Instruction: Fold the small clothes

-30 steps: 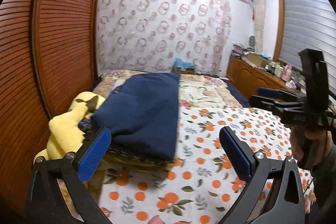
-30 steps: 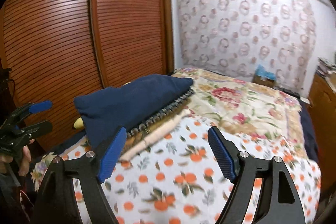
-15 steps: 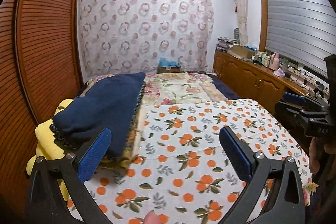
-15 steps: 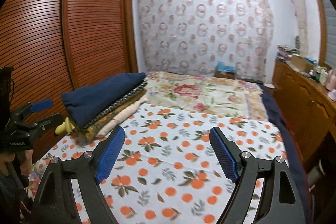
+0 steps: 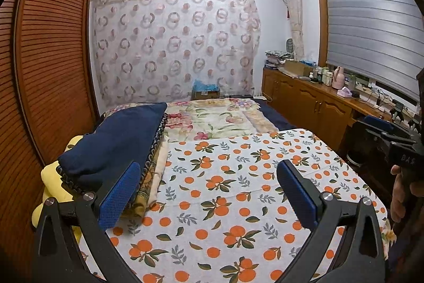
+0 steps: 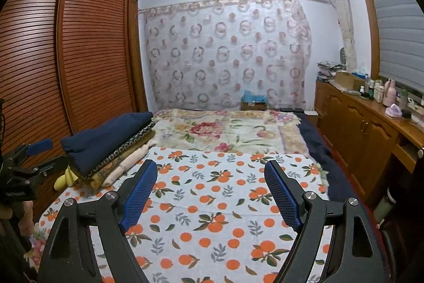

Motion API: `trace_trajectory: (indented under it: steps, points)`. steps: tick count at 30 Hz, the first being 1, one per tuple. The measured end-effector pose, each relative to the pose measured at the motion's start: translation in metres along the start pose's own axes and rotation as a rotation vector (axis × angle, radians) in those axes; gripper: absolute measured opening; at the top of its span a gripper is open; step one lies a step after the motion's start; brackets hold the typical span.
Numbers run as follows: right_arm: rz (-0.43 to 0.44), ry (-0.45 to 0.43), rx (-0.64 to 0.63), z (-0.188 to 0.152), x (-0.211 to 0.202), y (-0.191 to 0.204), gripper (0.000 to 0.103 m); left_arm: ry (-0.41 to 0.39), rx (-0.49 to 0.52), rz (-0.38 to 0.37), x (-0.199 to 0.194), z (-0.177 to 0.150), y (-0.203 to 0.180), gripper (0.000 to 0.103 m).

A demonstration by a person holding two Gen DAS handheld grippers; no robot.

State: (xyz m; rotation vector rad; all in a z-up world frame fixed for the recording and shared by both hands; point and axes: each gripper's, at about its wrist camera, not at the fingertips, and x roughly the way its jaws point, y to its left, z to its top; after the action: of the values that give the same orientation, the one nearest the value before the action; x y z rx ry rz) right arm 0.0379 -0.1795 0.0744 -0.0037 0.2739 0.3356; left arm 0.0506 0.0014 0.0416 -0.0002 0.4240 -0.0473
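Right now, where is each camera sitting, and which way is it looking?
Left wrist: sits on the left gripper, above the orange-print cloth, looking along the bed to the curtain; its open blue fingers show, with the person's hand and right gripper at the right edge.
Right wrist: sits on the right gripper, facing the same way; its open fingers show, left gripper at the left edge.
Both share the folded clothes pile, cloth and curtain.
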Motion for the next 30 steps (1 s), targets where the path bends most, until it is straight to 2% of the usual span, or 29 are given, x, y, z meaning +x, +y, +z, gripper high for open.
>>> trace_trajectory:
  steps: [9,30]
  points:
    - [-0.021,-0.003,0.004,-0.010,-0.005,0.008,0.084,0.001,-0.002,0.006,-0.001,-0.001,0.000,0.103]
    - [-0.020,-0.003,0.007,-0.011,-0.001,-0.008,0.084,0.002,-0.007,0.006,-0.003,0.000,-0.002,0.103]
